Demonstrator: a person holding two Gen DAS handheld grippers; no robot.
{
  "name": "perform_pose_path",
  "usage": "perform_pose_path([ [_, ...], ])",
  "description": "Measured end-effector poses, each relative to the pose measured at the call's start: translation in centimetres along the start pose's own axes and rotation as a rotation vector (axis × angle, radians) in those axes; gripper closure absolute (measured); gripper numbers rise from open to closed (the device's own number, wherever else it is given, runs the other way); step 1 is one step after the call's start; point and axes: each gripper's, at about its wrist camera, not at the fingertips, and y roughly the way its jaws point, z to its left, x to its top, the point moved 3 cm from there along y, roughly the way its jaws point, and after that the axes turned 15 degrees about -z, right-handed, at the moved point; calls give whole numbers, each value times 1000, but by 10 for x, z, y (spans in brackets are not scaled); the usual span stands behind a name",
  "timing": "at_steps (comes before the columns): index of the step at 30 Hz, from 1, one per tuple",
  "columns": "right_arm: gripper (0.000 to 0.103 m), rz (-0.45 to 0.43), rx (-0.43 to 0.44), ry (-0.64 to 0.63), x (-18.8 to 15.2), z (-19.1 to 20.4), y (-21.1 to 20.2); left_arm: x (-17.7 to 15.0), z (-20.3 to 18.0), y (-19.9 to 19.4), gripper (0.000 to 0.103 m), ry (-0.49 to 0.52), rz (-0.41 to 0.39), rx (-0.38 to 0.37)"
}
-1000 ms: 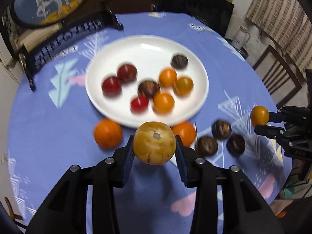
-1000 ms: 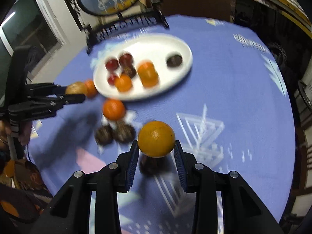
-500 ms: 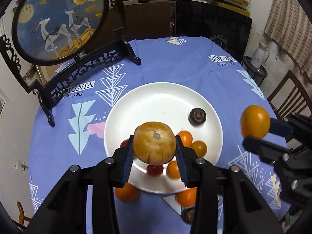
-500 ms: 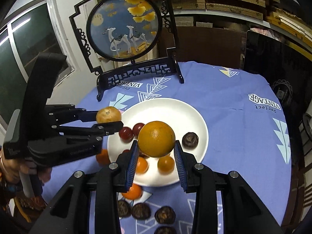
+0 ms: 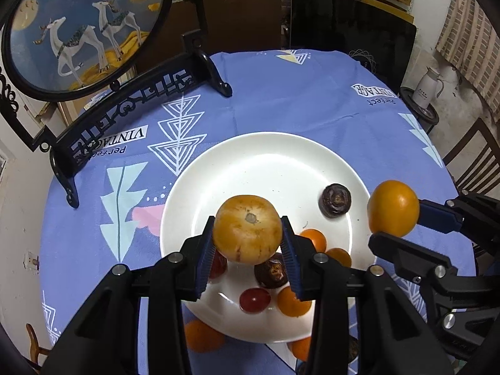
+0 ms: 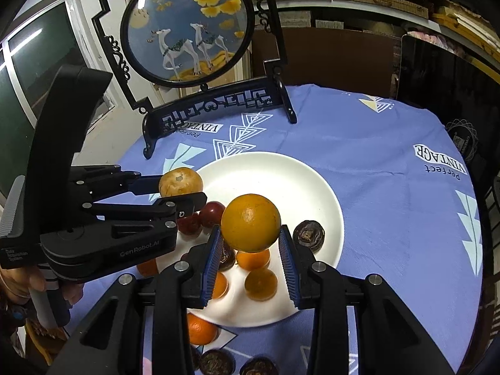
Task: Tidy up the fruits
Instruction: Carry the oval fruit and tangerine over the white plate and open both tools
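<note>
While both tools hang above the white plate [image 5: 250, 153], the left gripper [image 5: 248, 243] clamps a speckled yellow-brown fruit [image 5: 247, 228] between its blue pads, over the plate's near left part. To its right, the right gripper [image 6: 251, 245] squeezes a smooth orange [image 6: 251, 222] above the plate's near right side. On the plate lie small red, orange and dark fruits; one dark fruit [image 5: 335, 200] sits apart toward the right rim. More oranges rest on the blue tablecloth [image 5: 312, 103] just beside the near rim. A framed deer screen [image 6: 187, 25] stands at the table's far left.
</note>
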Motion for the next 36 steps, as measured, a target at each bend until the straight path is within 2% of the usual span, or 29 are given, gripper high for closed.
perform_pose_path([
  [11, 66, 43, -17, 18, -4, -13, 34, 0, 4, 34, 64, -4, 43, 14],
  [32, 66, 69, -30, 14, -2, -19, 55, 0, 7, 52, 64, 13, 57, 37],
  [35, 65, 84, -29, 16, -1, -20, 60, 0, 7, 52, 61, 18, 54, 47],
  [36, 58, 88, -38, 15, -2, -20, 61, 0, 7, 51, 58, 21, 50, 52],
])
